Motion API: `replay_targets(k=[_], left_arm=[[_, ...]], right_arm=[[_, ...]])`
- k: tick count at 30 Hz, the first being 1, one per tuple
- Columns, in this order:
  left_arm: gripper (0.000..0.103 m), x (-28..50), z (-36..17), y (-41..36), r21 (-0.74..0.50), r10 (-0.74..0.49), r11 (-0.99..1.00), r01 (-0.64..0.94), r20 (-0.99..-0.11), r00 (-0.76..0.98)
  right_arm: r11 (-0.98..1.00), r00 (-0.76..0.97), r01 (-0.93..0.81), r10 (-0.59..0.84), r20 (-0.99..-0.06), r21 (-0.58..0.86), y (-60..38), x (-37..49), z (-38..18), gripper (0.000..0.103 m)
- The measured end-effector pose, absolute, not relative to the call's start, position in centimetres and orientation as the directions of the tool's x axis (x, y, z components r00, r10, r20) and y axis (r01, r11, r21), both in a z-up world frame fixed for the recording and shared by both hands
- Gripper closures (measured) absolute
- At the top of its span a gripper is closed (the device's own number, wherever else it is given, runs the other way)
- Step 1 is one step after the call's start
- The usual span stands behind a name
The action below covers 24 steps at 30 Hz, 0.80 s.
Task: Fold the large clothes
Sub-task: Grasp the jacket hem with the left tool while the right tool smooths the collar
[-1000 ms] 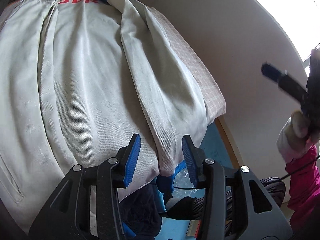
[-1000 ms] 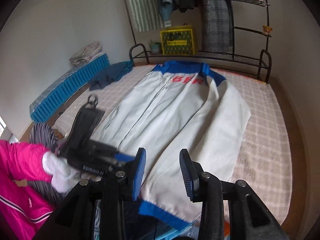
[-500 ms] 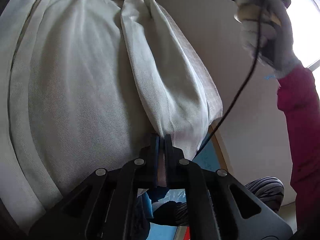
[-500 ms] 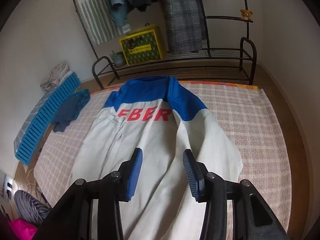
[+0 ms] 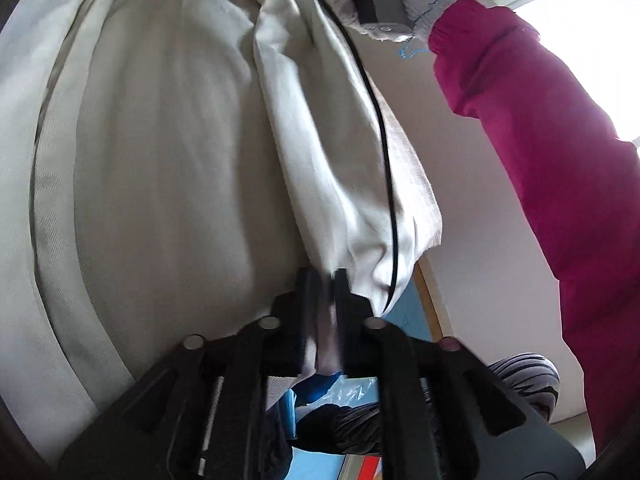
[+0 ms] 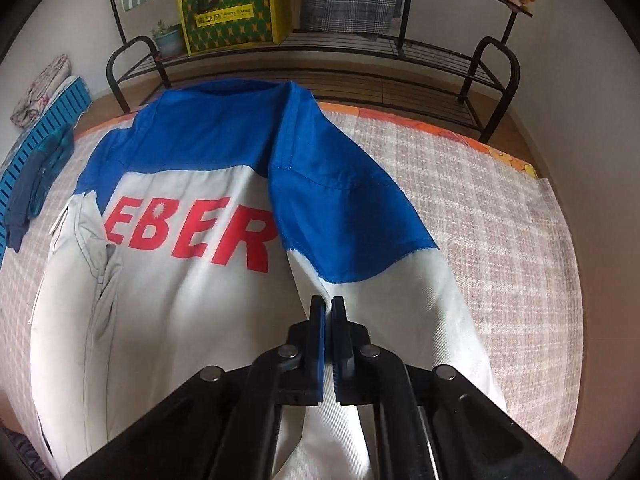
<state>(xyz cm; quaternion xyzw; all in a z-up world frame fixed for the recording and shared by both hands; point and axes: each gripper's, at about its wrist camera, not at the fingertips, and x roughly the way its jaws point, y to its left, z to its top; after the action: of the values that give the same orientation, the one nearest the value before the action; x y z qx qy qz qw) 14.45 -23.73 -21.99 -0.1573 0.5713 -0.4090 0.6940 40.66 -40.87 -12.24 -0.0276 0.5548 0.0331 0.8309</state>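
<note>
The jacket (image 6: pixel 192 320) lies spread flat on the bed (image 6: pixel 500 240), collar toward the rack (image 6: pixel 400 48) behind. A box (image 6: pixel 232 8) and potted plant (image 6: pixel 168 38) stand on the rack's shelf, plant left of the box.

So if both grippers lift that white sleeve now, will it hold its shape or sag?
Likely sag: the sleeve already drapes in soft folds from the left gripper. Probably light, thin woven cloth. The right gripper pinches only a small fold, so it may slip.
</note>
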Motion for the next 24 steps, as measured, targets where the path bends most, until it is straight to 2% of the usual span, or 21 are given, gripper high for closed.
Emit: replay_targets(k=[1,3,5,9,10,11,12,13,15,18,21,24], left_arm=[[0.069,14.9,-22.2,-23.2,-0.719,-0.774,0.589,0.370,-0.634,-0.001],[0.069,14.9,-22.1,-23.1,-0.713,-0.776,0.589,0.380,-0.630,0.019],[0.101,14.8,-22.2,-23.2,-0.703,-0.770,0.589,0.398,-0.638,0.013],[0.101,14.6,-22.0,-22.1,-0.722,-0.785,0.588,0.365,-0.619,0.039],[0.101,14.5,-22.0,-22.0,-0.721,-0.783,0.591,0.363,-0.621,0.041],[0.101,14.3,-22.0,-22.0,-0.714,-0.776,0.598,0.365,-0.629,0.042],[0.101,14.2,-22.1,-21.9,-0.709,-0.772,0.601,0.368,-0.634,0.040],[0.101,14.1,-22.2,-21.9,-0.707,-0.770,0.603,0.371,-0.637,0.037],[0.101,13.9,-22.2,-21.7,-0.708,-0.770,0.603,0.367,-0.636,0.037],[0.101,13.5,-22.2,-21.7,-0.700,-0.766,0.604,0.382,-0.642,0.036],[0.101,13.5,-21.9,-22.3,-0.694,-0.764,0.602,0.394,-0.644,0.032],[0.101,13.0,-21.9,-23.2,-0.683,-0.757,0.608,0.404,-0.653,0.035]], right_arm=[[0.997,0.401,-0.079,0.036,-0.915,0.005,-40.9,40.9,-11.8,0.103],[0.998,0.444,-0.052,0.065,-0.894,0.047,-41.2,41.4,-10.6,0.103],[0.994,0.477,-0.044,0.111,-0.872,0.102,-41.2,42.3,-9.6,0.103],[0.985,0.472,-0.106,0.168,-0.865,0.133,-39.2,44.2,-11.4,0.103],[0.980,0.449,-0.111,0.196,-0.872,0.163,-38.8,44.6,-12.2,0.096],[0.974,0.415,-0.112,0.227,-0.881,0.198,-38.7,45.0,-12.8,0.094],[0.966,0.410,-0.114,0.258,-0.875,0.232,-38.7,45.2,-12.9,0.079],[0.957,0.434,-0.120,0.289,-0.853,0.263,-39.2,44.8,-12.3,0.074],[0.952,0.479,-0.134,0.306,-0.823,0.276,-40.6,43.6,-10.8,0.073],[0.983,0.506,-0.092,0.183,-0.843,0.158,-43.7,42.0,-9.4,0.073],[0.992,0.507,-0.056,0.123,-0.853,0.110,-46.5,40.4,-9.1,0.072],[0.990,0.529,-0.027,0.135,-0.838,0.142,-47.5,40.4,-8.5,0.070]])
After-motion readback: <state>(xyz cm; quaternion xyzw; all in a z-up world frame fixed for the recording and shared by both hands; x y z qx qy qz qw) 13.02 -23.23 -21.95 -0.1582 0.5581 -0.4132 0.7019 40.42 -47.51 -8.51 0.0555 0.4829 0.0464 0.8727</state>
